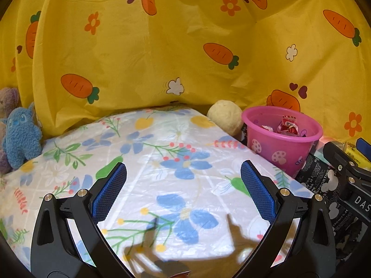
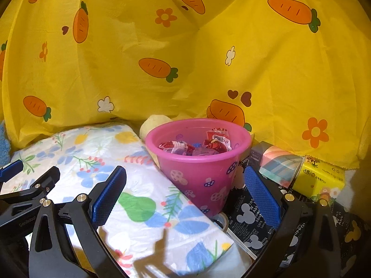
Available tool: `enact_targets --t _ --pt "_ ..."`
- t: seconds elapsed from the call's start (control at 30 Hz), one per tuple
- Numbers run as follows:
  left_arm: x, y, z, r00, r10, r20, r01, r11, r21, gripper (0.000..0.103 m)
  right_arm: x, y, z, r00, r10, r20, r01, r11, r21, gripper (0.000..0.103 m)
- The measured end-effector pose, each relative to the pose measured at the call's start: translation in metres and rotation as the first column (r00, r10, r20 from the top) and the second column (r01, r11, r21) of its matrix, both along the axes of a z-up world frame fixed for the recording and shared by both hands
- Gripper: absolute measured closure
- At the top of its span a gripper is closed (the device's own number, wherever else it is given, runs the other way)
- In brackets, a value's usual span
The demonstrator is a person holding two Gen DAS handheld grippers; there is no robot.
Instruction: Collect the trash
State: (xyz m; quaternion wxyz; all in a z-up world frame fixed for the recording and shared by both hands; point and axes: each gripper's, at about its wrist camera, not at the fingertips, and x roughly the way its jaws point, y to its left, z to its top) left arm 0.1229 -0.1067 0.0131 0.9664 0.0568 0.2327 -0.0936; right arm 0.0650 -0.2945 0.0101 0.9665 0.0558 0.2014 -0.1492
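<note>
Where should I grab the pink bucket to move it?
Grip the pink bucket by its rim, one finger inside and one outside, coming from above on the near side. It stands upright and open-topped, probably too wide to span; wrappers lie low inside.

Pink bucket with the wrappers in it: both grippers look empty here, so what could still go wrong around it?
The pink bucket stands partly on the raised edge of the flowered pad, so a nudge from the open right gripper might tip it and spill the red wrappers. The open left gripper holds nothing; the two grippers are close and could collide.
</note>
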Motion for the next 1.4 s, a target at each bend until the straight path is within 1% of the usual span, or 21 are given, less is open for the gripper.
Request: enact_targets --t 0.1,0.27,0.4,0.57,0.87,1.4 --pt "-0.017 0.014 -0.001 1.000 0.027 0.009 -0.027 1.000 -0.003 0.006 -0.014 0.012 0.001 1.000 0.014 0.000 -0.014 1.000 -0.010 0.006" --pt "-0.040 0.034 -0.003 0.999 0.047 0.006 -0.047 0.999 -0.008 0.006 -0.036 0.030 0.002 0.999 0.036 0.004 -0.035 0.999 -0.011 0.006" --pt "-0.053 0.044 -0.006 0.999 0.047 -0.010 -0.047 0.999 -0.020 0.006 -0.050 0.040 0.002 0.999 0.043 0.006 -0.043 0.999 -0.021 0.006" --pt "-0.065 0.048 -0.007 0.999 0.034 -0.010 -0.034 0.999 -0.024 0.006 -0.060 0.047 0.003 0.999 0.044 0.007 -0.044 0.999 -0.020 0.006" --pt "-0.073 0.046 -0.005 1.000 0.019 -0.010 -0.019 0.999 -0.031 0.006 -0.071 0.051 0.006 0.999 0.041 0.025 -0.040 0.999 -0.026 0.006" --pt "-0.078 0.042 -0.001 1.000 0.012 -0.003 -0.012 0.999 -0.036 0.006 -0.074 0.047 0.004 0.999 0.041 0.022 -0.040 0.999 -0.014 0.006"
